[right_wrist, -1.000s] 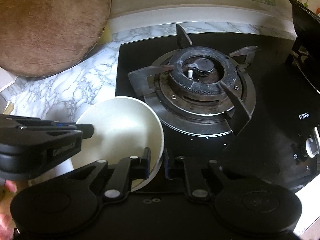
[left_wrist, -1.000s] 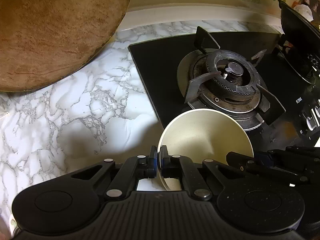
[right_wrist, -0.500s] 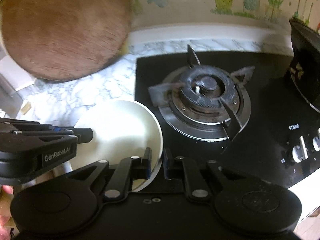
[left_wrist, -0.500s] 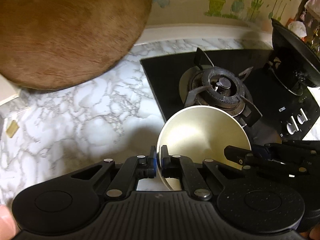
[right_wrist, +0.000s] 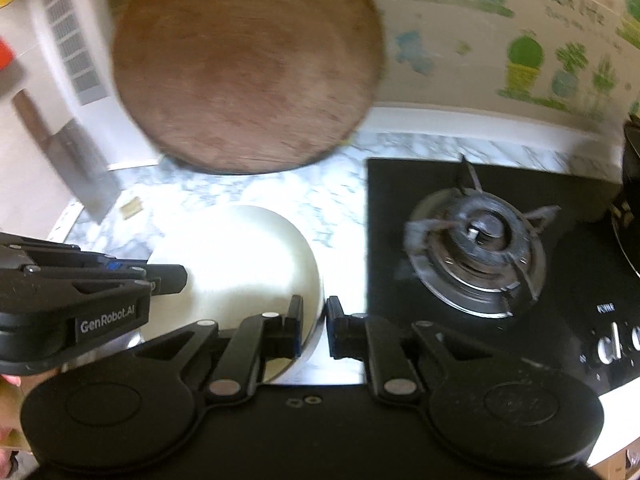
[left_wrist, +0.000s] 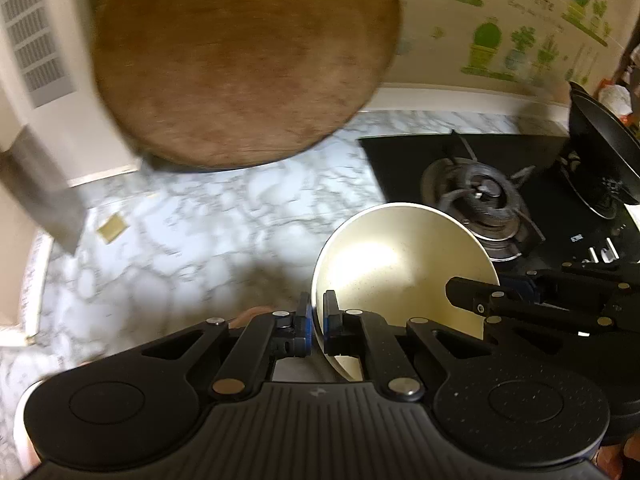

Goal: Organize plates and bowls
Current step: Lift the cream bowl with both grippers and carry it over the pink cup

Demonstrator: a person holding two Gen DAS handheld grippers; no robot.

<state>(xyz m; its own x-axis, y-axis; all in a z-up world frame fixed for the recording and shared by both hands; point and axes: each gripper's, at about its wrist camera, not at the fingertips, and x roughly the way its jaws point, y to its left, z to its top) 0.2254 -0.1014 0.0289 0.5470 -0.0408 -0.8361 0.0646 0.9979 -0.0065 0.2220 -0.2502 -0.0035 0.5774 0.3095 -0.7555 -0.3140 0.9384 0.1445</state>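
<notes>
Both tongs pinch the same cream bowl (left_wrist: 400, 276): the left gripper (left_wrist: 316, 320) has its two fingers pressed onto the bowl's rim at about 8 o'clock of the bowl as its own camera sees it, one pad inside and one outside, and the right gripper (right_wrist: 312, 324) straddles the opposite rim, at about 4 o'clock of the bowl in its own view, with a little gap showing beside the outer finger (the rim sits between the fingers all the same). The bowl is tilted, its opening turned toward the left camera, and it is held in the air above the marble countertop (left_wrist: 192, 240).

Against the frames from a second ago, both cameras have pulled back and up. The gas burner (left_wrist: 480, 196), which then filled the middle of each view, now sits smaller, at 2 o'clock in the left view and 3 o'clock in the right. In the right view the bowl lies over marble, clear of the black stove top (right_wrist: 400, 200) that it overlapped earlier. The round wooden board (left_wrist: 244, 60) leaning at the back wall, earlier cut off at 11 o'clock, now shows almost whole at 12 o'clock. A cleaver (right_wrist: 64, 160) and a white vent grille (left_wrist: 36, 36) have come into view at 9 to 10 o'clock. The grips on the rim are unchanged.
</notes>
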